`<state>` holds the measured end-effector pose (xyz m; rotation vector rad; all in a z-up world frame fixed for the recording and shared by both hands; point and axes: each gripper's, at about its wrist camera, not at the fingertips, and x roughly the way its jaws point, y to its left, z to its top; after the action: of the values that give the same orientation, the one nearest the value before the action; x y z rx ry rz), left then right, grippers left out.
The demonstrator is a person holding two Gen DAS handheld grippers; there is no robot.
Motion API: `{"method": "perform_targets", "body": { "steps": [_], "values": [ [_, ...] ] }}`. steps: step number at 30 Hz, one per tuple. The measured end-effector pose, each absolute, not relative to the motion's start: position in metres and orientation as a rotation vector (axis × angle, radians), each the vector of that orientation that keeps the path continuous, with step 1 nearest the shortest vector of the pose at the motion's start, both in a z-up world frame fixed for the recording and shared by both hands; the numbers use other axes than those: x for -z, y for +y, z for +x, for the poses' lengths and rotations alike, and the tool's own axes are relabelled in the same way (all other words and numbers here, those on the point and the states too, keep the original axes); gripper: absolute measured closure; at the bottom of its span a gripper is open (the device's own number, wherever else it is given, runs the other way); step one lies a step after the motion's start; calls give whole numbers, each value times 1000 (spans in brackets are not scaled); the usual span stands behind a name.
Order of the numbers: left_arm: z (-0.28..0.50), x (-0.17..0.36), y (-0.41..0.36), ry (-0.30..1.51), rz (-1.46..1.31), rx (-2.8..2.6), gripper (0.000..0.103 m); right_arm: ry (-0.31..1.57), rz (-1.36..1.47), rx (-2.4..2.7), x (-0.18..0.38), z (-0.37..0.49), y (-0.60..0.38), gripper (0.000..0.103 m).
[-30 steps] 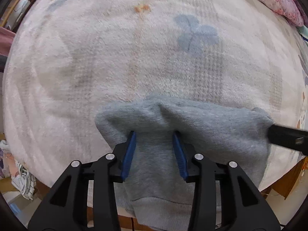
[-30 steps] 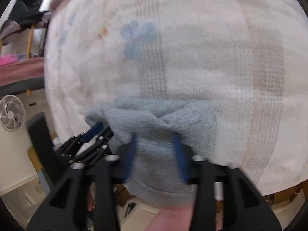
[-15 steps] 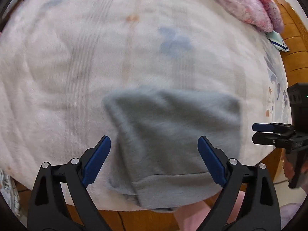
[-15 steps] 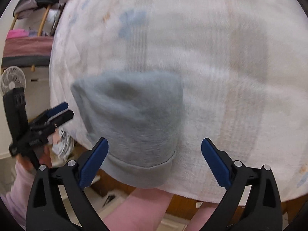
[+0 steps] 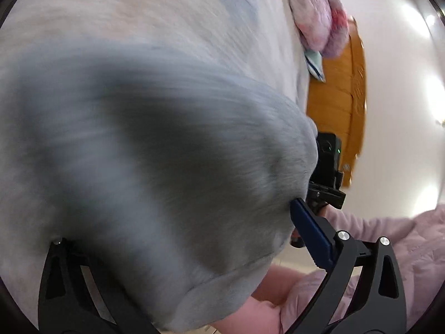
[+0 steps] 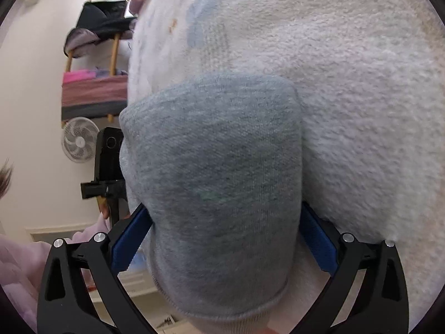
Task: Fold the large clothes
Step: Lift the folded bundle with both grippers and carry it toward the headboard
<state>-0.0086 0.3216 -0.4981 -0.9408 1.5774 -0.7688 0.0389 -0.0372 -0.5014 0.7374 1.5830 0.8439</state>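
The folded grey sweatshirt (image 5: 155, 172) lies on the white fleece bedspread (image 5: 139, 8) at the near edge, blurred and very close in the left wrist view. My left gripper (image 5: 178, 236) is open, its jaws spread wide around the garment; the left finger is hidden under the cloth, the right fingertip (image 5: 303, 217) touches its side. In the right wrist view the sweatshirt (image 6: 222, 183) sits between the wide-open jaws of my right gripper (image 6: 222, 236), both blue pads at its sides. Each gripper shows in the other's view, at the garment's opposite side.
A pink blanket (image 5: 319, 8) and wooden headboard (image 5: 339, 105) are at the far right of the bed. A fan (image 6: 79, 143) and a chair with clothes (image 6: 94, 64) stand left of the bed. The person's pink sleeves are below.
Both grippers let go of the sweatshirt one second ago and opened wide. Since then both have moved in close, flanking the folded garment from opposite sides.
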Motion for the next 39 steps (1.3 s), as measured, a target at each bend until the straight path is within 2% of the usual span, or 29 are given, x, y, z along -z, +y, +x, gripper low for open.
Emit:
{"method": "perform_targets", "body": {
  "steps": [4, 5, 6, 7, 8, 9, 12, 16, 19, 24, 29, 34, 39],
  "values": [
    [3, 497, 305, 1623, -909, 697, 6, 1593, 819, -835, 505, 46, -15, 6],
    [1, 493, 309, 1604, -950, 650, 10, 1608, 854, -819, 504, 49, -17, 11],
    [-2, 489, 311, 1582, -964, 611, 16, 1617, 864, -803, 501, 49, -19, 26],
    [-8, 478, 310, 1558, -939, 556, 25, 1629, 854, -781, 493, 48, -22, 33],
    [-10, 472, 308, 1554, -924, 536, 29, 1642, 854, -769, 486, 48, -23, 40],
    [-12, 466, 305, 1562, -909, 518, 31, 1659, 843, -758, 479, 47, -22, 42],
    [-10, 438, 303, 1573, -907, 486, 35, 1679, 778, -790, 446, 50, -18, 43],
    [-4, 373, 288, 1509, -923, 521, 35, 1634, 851, -813, 392, 55, -36, 43],
    [9, 308, 260, 1481, -827, 553, 35, 1588, 843, -807, 336, 57, -53, 43],
    [21, 216, 201, 1410, -775, 668, 35, 1412, 822, -737, 223, 42, -102, 43],
    [25, 136, 128, 1374, -619, 763, 34, 1268, 881, -626, 157, 5, -160, 43],
    [21, 105, 51, 1360, -502, 904, 34, 1114, 889, -474, 115, -42, -225, 43],
    [19, 102, -32, 1364, -392, 1001, 34, 1034, 924, -368, 105, -66, -278, 43]
  ]
}}
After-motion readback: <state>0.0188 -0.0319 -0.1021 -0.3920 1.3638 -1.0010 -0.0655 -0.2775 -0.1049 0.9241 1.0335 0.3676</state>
